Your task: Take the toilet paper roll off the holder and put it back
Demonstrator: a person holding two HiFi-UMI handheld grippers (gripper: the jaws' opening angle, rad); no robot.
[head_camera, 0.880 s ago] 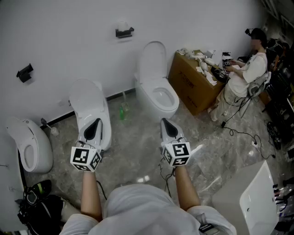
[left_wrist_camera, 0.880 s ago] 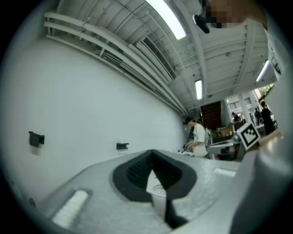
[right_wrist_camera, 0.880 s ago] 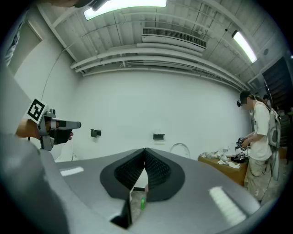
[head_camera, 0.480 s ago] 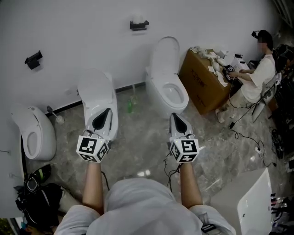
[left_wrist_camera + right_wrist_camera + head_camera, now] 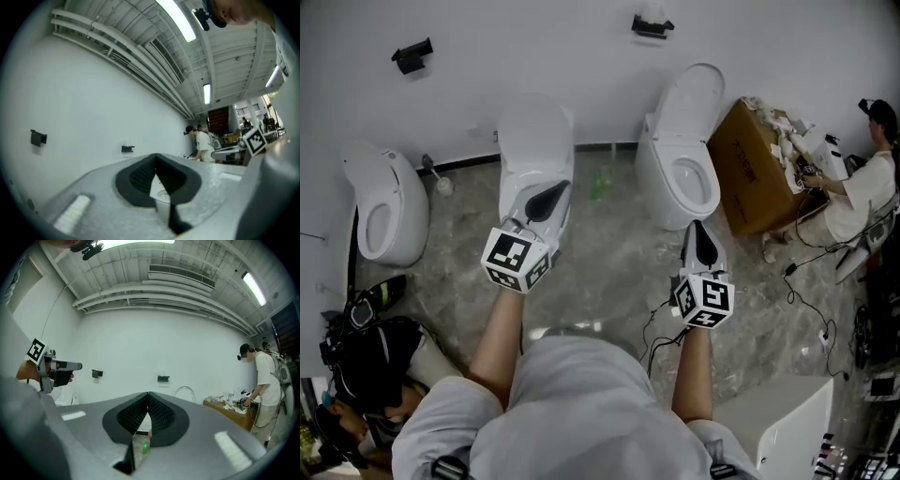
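Turned leftward since earlier, sliding white toilet paper roll (image 5: 652,14) on black wall holder (image 5: 652,27) to 1 o'clock by the top edge, well beyond left gripper (image 5: 559,190) and right gripper (image 5: 698,232), both closed tip-to-tip, empty, open grey marble floor (image 5: 619,258) between them.

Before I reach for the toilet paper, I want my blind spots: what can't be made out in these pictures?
- Black wall-mounted holder: too small in every view to show whether anything sits on it.
- Second black wall bracket: head view, too small to tell if it holds anything.
- Green bottle: blurred in the head view, only a sliver in the right gripper view.
- Person in a white top: cut off by the head view's right edge.
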